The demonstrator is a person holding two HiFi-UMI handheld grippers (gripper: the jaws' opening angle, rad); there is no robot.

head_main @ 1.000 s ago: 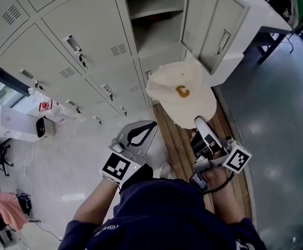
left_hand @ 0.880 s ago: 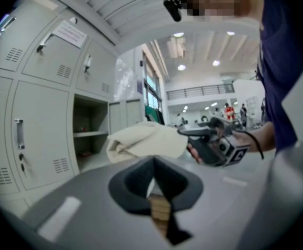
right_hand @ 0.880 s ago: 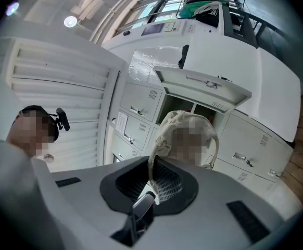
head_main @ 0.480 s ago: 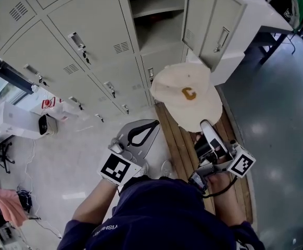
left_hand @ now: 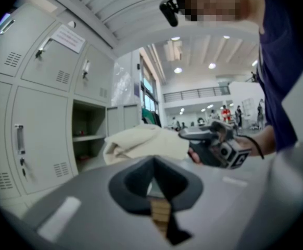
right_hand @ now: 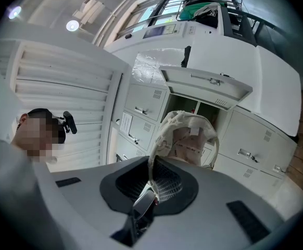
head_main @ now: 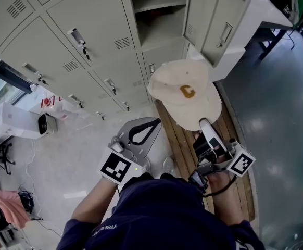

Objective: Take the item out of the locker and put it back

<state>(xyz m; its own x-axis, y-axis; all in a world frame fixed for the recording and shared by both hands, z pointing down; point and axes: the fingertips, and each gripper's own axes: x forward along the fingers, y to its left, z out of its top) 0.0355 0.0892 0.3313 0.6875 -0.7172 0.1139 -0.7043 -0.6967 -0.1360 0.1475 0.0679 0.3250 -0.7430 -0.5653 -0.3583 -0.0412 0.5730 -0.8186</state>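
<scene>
A cream cap (head_main: 185, 92) with an orange letter hangs in the air in front of the open locker compartment (head_main: 156, 14). My right gripper (head_main: 202, 123) is shut on its edge from below. In the right gripper view the cap (right_hand: 188, 137) shows its inside, with the fabric edge pinched between the jaws of the right gripper (right_hand: 151, 184). The locker door (head_main: 222, 22) stands swung out to the right. My left gripper (head_main: 137, 135) is lower and to the left, shut and holding nothing. In the left gripper view the cap (left_hand: 141, 142) and the right gripper (left_hand: 216, 147) lie ahead.
Closed locker doors (head_main: 73, 40) fill the upper left. Wooden planks (head_main: 180, 145) lie on the floor under the cap. A white box (head_main: 13, 121) and a pink cloth (head_main: 8, 204) sit at the left. Dark table legs (head_main: 271, 40) stand at the upper right on the grey floor (head_main: 281, 119).
The cap and the right gripper have swayed slightly, ending a little left of where they were half a second ago. The grip is unchanged; the left gripper has barely moved.
</scene>
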